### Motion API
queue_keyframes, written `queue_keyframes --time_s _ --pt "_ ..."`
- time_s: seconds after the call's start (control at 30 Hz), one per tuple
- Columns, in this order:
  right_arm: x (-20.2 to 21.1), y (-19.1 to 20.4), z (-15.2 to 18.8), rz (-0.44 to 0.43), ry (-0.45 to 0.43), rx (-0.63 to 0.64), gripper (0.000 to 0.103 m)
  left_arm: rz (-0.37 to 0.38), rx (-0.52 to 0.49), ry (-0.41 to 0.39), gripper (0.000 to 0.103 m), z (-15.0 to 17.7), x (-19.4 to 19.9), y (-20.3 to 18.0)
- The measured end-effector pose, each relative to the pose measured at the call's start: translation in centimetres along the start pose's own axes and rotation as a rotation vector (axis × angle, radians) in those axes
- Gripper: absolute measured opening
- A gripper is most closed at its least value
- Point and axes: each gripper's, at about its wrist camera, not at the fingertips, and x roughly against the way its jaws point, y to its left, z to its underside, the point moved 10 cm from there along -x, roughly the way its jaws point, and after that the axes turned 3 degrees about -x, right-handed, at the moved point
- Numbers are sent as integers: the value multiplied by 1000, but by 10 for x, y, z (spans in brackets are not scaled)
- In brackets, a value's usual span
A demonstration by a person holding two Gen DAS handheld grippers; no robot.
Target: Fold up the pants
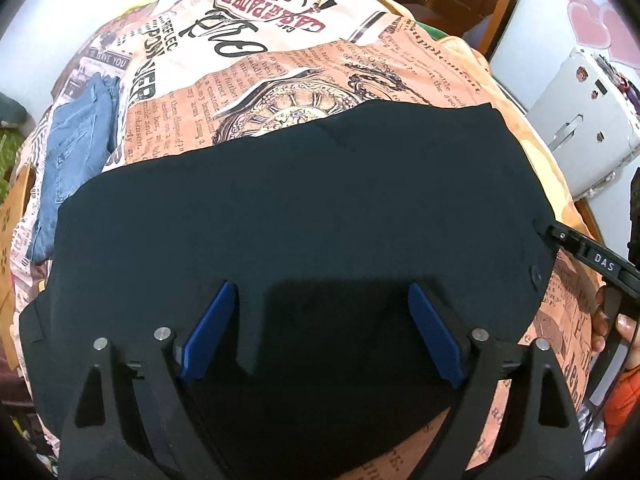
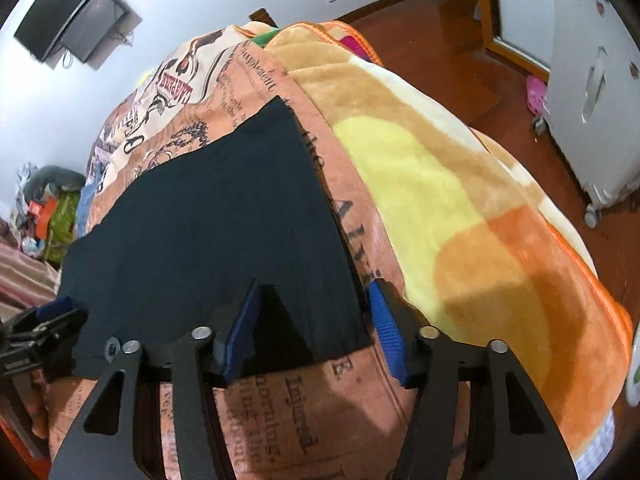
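Black pants (image 1: 320, 184) lie spread flat on the newspaper-print bedcover (image 1: 280, 80). My left gripper (image 1: 320, 286) hovers just over their near part, pointing steeply down. Its blue pads (image 1: 212, 332) stand wide apart and open, with only flat cloth beneath. My right gripper (image 2: 314, 284) is at the pants' (image 2: 224, 216) near right corner, half open. That corner lies between its blue pads (image 2: 384, 332), which do not press on it. In the left wrist view, one finger of the right gripper (image 1: 560, 236) touches the pants' right edge.
Blue jeans (image 1: 76, 152) lie on the bed's left side. A plush yellow and orange blanket (image 2: 440, 200) covers the bed's right edge. A white wheeled case (image 2: 592, 100) stands on the wooden floor. A person's hand (image 1: 624, 328) holds the right gripper.
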Motion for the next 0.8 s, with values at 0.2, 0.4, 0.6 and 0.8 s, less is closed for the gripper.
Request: queue_keyframes --time_s 0.2,0.4,0.6,0.8 --pt "5 -2 -4 -3 -19 1 13 -7 -2 -4 90 0 1 0" --pt "18 11 -4 -34 -29 14 9 -20 1 -20 90 0 9 3" --pt "47 36 -19 -97 -88 35 8 -24 32 -72 90 1 31 15" --pt "77 82 -36 -154 -155 112 8 -30 81 -139 90 5 62 38"
